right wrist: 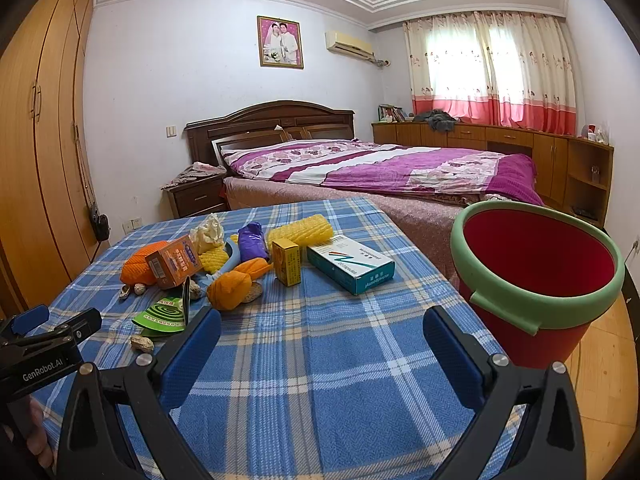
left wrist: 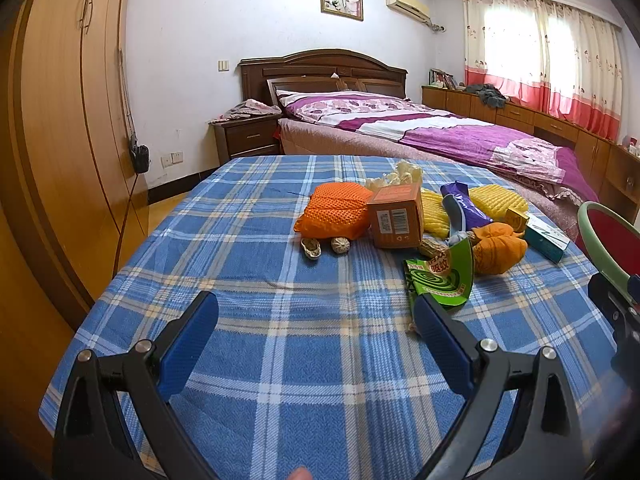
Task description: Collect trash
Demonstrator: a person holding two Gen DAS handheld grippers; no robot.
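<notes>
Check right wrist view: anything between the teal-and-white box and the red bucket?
Nothing. In the right wrist view only bare plaid tablecloth separates the teal-and-white box from the red bucket.

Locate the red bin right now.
The red bin with the green rim sits at the table's right edge in the right wrist view, just right of the white-and-teal box; the left wrist view catches only its rim at far right.

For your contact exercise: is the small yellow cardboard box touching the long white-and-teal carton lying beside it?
Apart. In the right wrist view, a strip of blue plaid tablecloth shows between the small yellow cardboard box and the long white-and-teal carton.
</notes>
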